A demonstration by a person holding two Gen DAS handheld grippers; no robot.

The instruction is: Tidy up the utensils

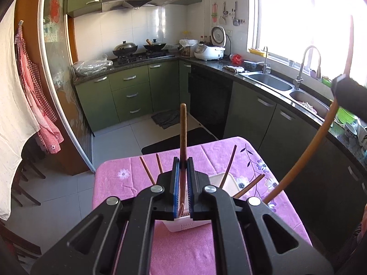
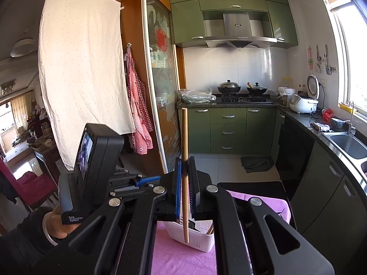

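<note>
Gripping a dark brown wooden chopstick (image 1: 183, 137) upright, the left hand-held gripper (image 1: 183, 162) hangs above the white slotted plastic basket (image 1: 183, 225) on the pink-clothed table (image 1: 183, 247). The right hand-held gripper (image 2: 185, 167) clamps a pale wooden chopstick (image 2: 184, 137), tip over the basket.

"Data Acquisition System" (left gripper (image 2: 71, 220))

The left gripper (image 1: 182, 163) is pointing forward, its fingers (image 1: 176, 178) pinching closed on a dark brown chopstick (image 1: 182, 137). The right gripper (image 2: 185, 168) is likewise clamping its fingers (image 2: 178, 178) on a light wooden chopstick (image 2: 184, 142), holding it upright.
</note>
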